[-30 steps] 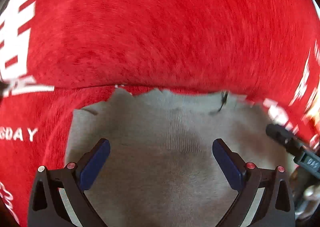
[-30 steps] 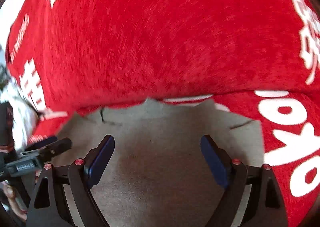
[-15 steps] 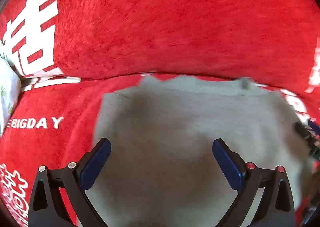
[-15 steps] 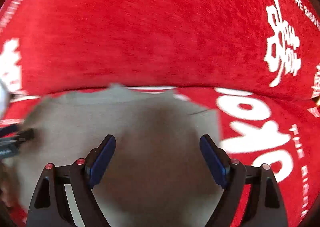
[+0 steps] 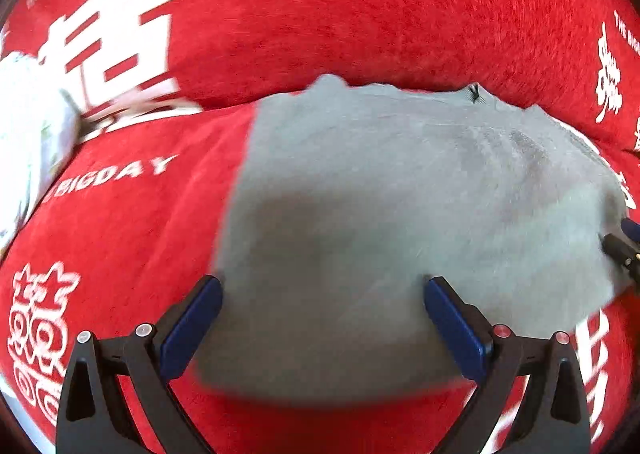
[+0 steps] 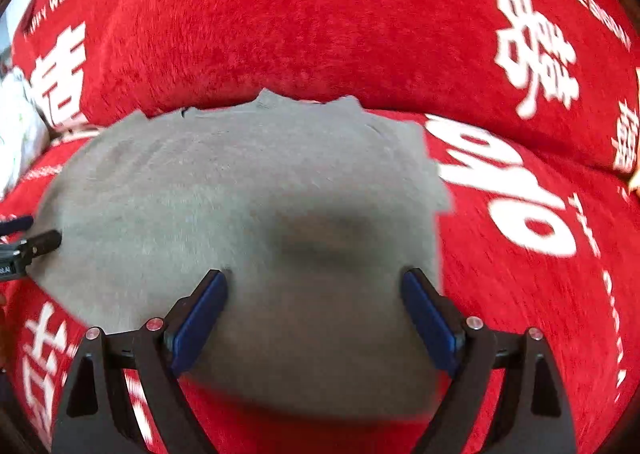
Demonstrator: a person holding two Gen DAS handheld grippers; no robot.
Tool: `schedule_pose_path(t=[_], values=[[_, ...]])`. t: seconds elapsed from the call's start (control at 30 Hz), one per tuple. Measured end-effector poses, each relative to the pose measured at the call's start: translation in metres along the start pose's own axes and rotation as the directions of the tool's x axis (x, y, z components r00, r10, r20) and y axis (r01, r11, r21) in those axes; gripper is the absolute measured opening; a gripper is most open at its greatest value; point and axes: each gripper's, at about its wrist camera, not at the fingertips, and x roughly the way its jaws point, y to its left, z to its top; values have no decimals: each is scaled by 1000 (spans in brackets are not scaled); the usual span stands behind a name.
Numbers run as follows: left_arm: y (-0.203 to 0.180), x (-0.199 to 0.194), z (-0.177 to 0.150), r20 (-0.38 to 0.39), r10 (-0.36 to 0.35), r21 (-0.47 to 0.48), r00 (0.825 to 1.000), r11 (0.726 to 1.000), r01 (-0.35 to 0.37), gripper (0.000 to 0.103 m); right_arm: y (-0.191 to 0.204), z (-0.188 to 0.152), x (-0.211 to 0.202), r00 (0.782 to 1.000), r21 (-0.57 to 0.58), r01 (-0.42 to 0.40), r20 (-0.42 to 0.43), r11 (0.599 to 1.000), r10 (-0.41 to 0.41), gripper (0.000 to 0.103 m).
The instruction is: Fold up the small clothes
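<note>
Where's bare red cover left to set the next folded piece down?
Bare red cover lies right of the grey garment, over the white lettering. Another strip sits between the garment and the white bundle. Centre is crowded: both open tongs, left and right, hang over the garment.

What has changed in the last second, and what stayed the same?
Both grippers, left and right, pulled back from the grey garment, so more of it and of the red cover shows. Jaws stayed open and empty; the garment stayed flat.
</note>
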Motion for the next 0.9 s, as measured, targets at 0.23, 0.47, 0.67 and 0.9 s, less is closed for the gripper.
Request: schedule_pose_path(t=[0.23,0.47,0.67,0.9], values=[[81,-21,-57,3,-158,-381,987,913,147,102,-30,-38,-37,999,214,11,34,977,-19,93],[64,-24,-55,84,-312,-460,946,830,315,102,2,-49,-40,999,183,-30,40,983,23,93],[62,3,-24,148,-372,-497,916,773,394,53,35,-46,-39,999,91,-44,19,995,43,93],[81,28,-22,177,-482,-544,858,679,493,15,66,-3,-34,999,-5,-35,22,999,35,93]])
